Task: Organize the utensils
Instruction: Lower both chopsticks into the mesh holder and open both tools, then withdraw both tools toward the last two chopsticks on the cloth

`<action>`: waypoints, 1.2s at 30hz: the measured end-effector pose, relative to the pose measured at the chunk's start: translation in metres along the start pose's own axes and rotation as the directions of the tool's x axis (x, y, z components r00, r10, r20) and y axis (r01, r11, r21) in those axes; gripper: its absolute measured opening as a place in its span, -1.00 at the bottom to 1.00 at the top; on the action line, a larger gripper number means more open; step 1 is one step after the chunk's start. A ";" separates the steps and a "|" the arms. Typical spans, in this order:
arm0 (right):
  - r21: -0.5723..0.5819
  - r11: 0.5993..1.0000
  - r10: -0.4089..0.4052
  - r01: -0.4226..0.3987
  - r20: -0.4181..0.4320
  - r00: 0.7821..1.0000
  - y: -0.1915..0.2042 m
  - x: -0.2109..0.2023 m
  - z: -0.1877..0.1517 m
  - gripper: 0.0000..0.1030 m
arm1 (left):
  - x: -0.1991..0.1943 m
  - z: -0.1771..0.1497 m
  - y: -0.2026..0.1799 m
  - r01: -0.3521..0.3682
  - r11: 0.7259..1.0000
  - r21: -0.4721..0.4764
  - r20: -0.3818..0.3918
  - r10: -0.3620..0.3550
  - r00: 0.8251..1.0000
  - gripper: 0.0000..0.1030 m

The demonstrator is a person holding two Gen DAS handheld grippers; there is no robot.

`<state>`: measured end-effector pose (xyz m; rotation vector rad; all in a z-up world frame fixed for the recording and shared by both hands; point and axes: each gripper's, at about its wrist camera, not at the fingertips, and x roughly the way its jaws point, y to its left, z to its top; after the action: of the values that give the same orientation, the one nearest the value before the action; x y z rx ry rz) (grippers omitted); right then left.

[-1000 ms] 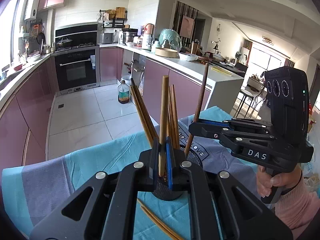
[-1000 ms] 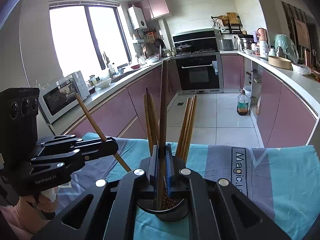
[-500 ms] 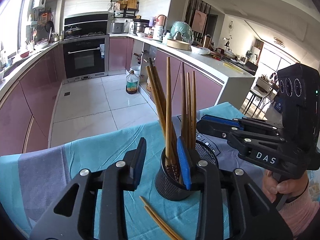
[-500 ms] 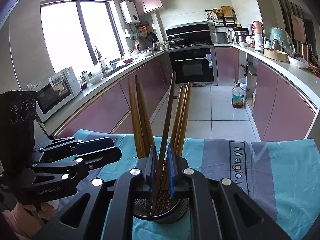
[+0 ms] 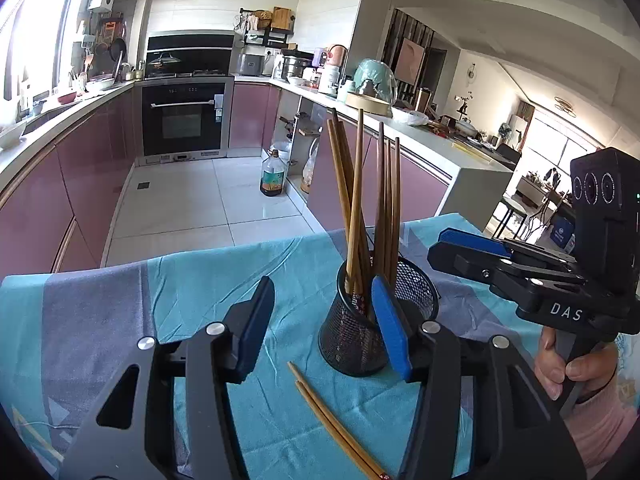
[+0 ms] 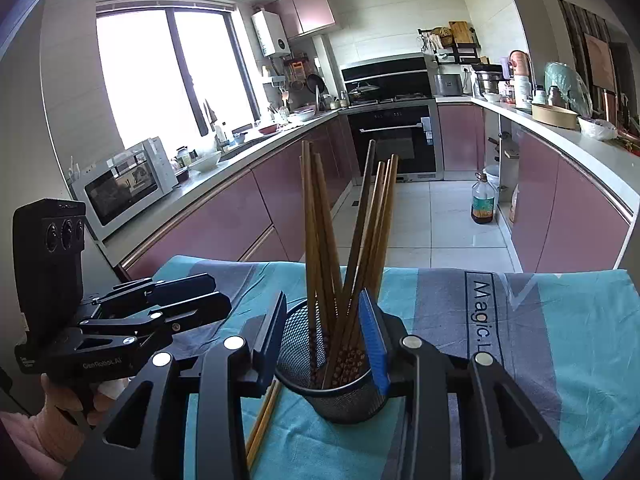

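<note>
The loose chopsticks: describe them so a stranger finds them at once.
On the teal tablecloth stands a black mesh holder of upright chopsticks. The loose chopsticks are the pair lying flat on the cloth beside its base, not standing in it.

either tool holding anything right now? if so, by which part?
Nothing is held. Left tool and right tool are both open; the chopsticks stand loose in the mesh cup, and two more lie on the cloth.

A kitchen stood behind: mauve cabinets (image 6: 224,220) at left, a black oven (image 6: 394,136) at centre, a bright window (image 6: 172,76) upper left, white floor tiles (image 5: 188,200).
</note>
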<state>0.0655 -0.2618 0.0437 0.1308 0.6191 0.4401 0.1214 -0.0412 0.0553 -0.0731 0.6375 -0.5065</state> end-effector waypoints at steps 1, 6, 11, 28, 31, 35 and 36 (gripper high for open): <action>-0.005 1.000 0.004 -0.004 0.004 1.000 0.003 -0.002 -0.003 -0.16 | -0.002 -0.002 0.000 -0.007 1.000 0.001 0.005 0.007 1.000 0.05; -0.045 0.999 0.012 -0.012 -0.009 1.000 0.016 -0.007 -0.020 0.00 | -0.011 -0.021 -0.003 -0.083 0.996 0.026 0.019 0.083 0.996 0.21; -0.046 0.999 0.026 -0.028 -0.042 0.999 0.021 -0.005 -0.040 0.08 | -0.016 -0.037 -0.005 -0.116 0.993 0.032 0.011 0.115 0.993 0.35; -0.015 1.000 0.011 -0.013 -0.146 0.989 0.036 0.009 -0.093 0.78 | -0.023 -0.087 -0.005 -0.124 0.992 0.014 -0.046 0.124 0.991 0.80; 0.007 1.000 0.006 -0.005 -0.162 0.987 0.033 0.011 -0.100 0.81 | -0.019 -0.095 0.002 -0.083 0.996 -0.026 -0.084 0.081 0.993 0.80; 0.017 1.000 0.001 0.002 -0.175 0.985 0.031 0.012 -0.107 0.81 | -0.016 -0.106 0.004 -0.099 0.995 -0.029 -0.097 0.096 0.991 0.80; 0.016 1.000 0.000 0.003 -0.178 0.984 0.031 0.012 -0.109 0.81 | -0.015 -0.108 0.003 -0.108 0.994 -0.022 -0.095 0.105 0.990 0.80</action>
<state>-0.0012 -0.2301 -0.0431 0.1072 0.7983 0.4479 0.0486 -0.0219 -0.0242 -0.0405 0.7357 -0.4001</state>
